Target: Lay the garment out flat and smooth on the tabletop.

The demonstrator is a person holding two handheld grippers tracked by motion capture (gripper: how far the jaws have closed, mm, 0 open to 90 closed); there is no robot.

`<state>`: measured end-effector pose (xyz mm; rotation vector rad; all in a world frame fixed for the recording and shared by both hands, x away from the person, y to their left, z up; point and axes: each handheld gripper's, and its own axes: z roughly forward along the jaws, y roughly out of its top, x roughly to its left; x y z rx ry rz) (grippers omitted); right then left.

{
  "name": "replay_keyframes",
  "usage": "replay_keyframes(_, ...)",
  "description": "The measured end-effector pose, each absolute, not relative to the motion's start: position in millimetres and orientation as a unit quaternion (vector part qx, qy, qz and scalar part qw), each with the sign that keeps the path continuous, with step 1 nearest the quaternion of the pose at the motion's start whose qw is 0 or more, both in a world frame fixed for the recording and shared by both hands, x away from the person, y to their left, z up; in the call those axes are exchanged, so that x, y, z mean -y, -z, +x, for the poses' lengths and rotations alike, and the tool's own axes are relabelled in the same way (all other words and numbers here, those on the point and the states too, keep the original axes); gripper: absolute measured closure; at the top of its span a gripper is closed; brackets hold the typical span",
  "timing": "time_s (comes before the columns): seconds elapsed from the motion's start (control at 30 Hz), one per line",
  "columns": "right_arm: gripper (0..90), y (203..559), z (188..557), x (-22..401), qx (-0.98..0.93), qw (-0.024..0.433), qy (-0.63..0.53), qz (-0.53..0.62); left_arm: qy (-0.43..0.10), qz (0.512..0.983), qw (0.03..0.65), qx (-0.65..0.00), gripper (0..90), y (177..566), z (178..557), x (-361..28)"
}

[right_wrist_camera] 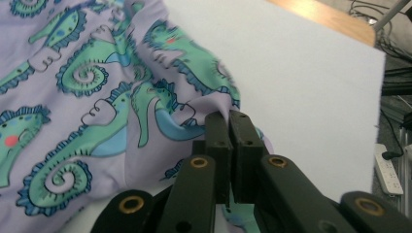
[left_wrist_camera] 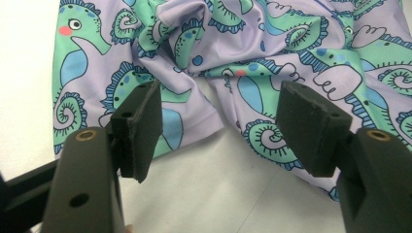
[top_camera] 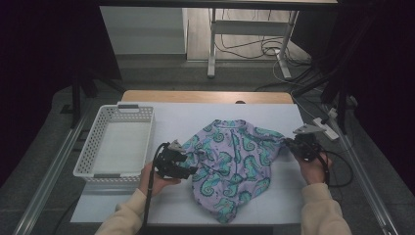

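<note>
So the right gripper (right_wrist_camera: 228,119) is clenched on a pinch of the seahorse-print garment (top_camera: 230,161); in the right gripper view its two jaws are pressed together with a fold of the lilac fabric (right_wrist_camera: 97,97) caught between them, right at the cloth's edge. The rest of the garment spreads away from that gripper toward the other hand, lying rumpled on the white counter (top_camera: 274,117).

The left gripper (left_wrist_camera: 218,126) is released, jaws standing wide apart with nothing between the pads. Looking along it, the hem of the garment (left_wrist_camera: 194,116) sits just ahead of the tips, with a notch of bare counter (left_wrist_camera: 194,194) right between and below the jaws. So the cloth is straight in front of that gripper and close, not yet touched as far as I can tell.

My read: one side is already pinned, and the open left gripper is the nearer one to the opposite edge, so it just needs to push forward a bit and close on that hem. The long line of the cloth runs roughly from one gripper to the other. The white basket (top_camera: 117,142) sits out past the left gripper, away from the cloth.
</note>
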<state>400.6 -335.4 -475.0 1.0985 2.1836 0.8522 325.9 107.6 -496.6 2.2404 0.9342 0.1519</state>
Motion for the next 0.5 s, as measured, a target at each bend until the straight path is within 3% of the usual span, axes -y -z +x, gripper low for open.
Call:
replay_keyframes(0.2,86.8,472.7,412.4,344.0,-0.800,0.273,-0.322,0.426,-0.060,0.861,0.350,-0.363,34.2,495.9,324.7,-109.1)
replay_keyframes(0.5,68.7,483.4,421.8,353.9,-0.772,0.294,-0.318,0.465,-0.060,0.862,0.346,-0.365,34.1,497.0,324.1,-111.0)
